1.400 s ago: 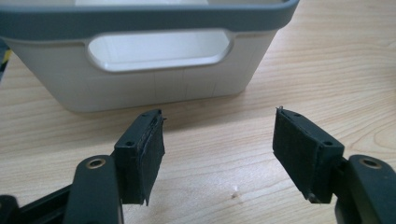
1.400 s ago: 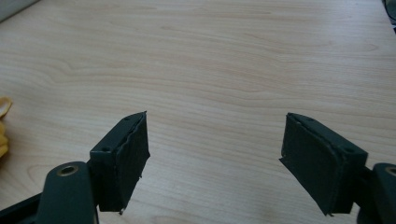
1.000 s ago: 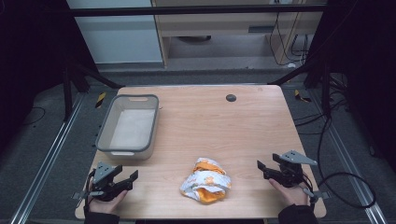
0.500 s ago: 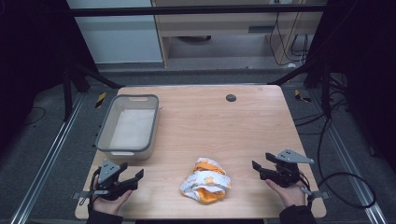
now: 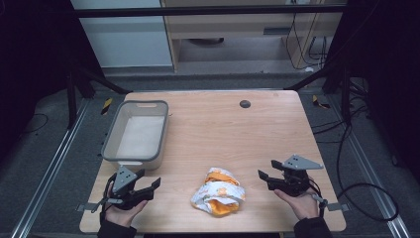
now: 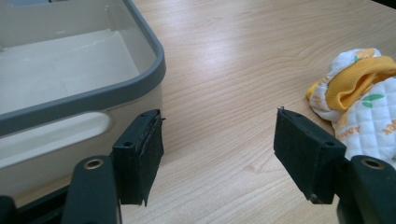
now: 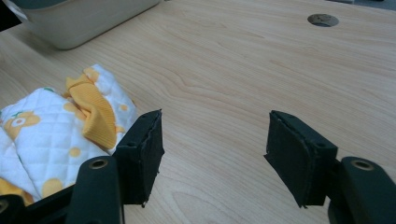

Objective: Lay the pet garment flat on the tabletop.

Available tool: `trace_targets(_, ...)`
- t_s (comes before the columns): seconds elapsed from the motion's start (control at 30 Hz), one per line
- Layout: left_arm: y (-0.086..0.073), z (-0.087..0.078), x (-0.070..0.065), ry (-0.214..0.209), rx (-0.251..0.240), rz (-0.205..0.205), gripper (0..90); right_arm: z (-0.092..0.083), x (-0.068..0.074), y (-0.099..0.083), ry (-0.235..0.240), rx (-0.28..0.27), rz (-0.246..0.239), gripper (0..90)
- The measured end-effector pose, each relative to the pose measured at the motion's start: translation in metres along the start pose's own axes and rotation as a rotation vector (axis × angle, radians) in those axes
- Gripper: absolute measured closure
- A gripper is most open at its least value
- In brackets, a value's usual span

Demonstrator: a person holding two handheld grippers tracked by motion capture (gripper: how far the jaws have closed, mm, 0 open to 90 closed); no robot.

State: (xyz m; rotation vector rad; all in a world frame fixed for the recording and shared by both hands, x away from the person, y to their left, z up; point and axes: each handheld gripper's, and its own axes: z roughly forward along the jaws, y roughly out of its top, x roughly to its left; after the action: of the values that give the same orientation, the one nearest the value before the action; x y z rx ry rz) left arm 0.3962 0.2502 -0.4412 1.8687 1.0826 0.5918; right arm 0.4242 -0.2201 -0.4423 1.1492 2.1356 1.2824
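A crumpled white and orange quilted cloth (image 5: 218, 193) lies on the wooden table (image 5: 223, 129) near its front edge. My left gripper (image 5: 148, 179) is held to the cloth's left, just in front of the grey bin (image 5: 111, 141), open with nothing between its pads. In the left gripper view the cloth (image 6: 359, 107) lies ahead to the right of the open jaws (image 6: 217, 140). My right gripper (image 5: 265, 171) is held to the cloth's right, open. Its jaws (image 7: 215, 140) have just been closing a little over bare wood, with the cloth (image 7: 56, 130) at their left.
The grey bin (image 6: 93, 98) stands empty at the table's left, seen far off in the right gripper view (image 7: 70, 32). A dark round hole (image 5: 244, 103) sits near the table's far edge. Cables trail on the floor at the right.
Both hands have moved inward toward the cloth and risen slightly. The cloth and the bin have stayed put.
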Motion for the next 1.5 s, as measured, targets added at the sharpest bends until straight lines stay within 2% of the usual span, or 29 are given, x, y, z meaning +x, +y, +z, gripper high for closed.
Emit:
trace_targets(0.47, 0.013, 0.014, -0.017, -0.050, 0.004, 0.044, 36.7, 0.008, 0.012, 0.007, 0.046, 0.011, -0.026, 38.3)
trace_targets(0.77, 0.020, 0.025, -0.026, -0.068, 0.006, 0.062, 38.6, 0.016, 0.018, 0.013, 0.074, 0.017, -0.043, 40.3)
trace_targets(1.1, 0.030, 0.048, -0.041, -0.085, 0.027, 0.099, 39.5, 0.027, 0.029, 0.015, 0.101, 0.027, -0.070, 42.0)
trace_targets(1.23, 0.032, 0.060, -0.051, -0.102, 0.051, 0.118, 39.6, 0.030, 0.033, 0.015, 0.117, 0.034, -0.074, 42.4)
trace_targets(1.5, 0.033, 0.073, -0.062, -0.139, 0.080, 0.131, 40.8, 0.037, 0.038, 0.010, 0.153, 0.060, -0.077, 42.8)
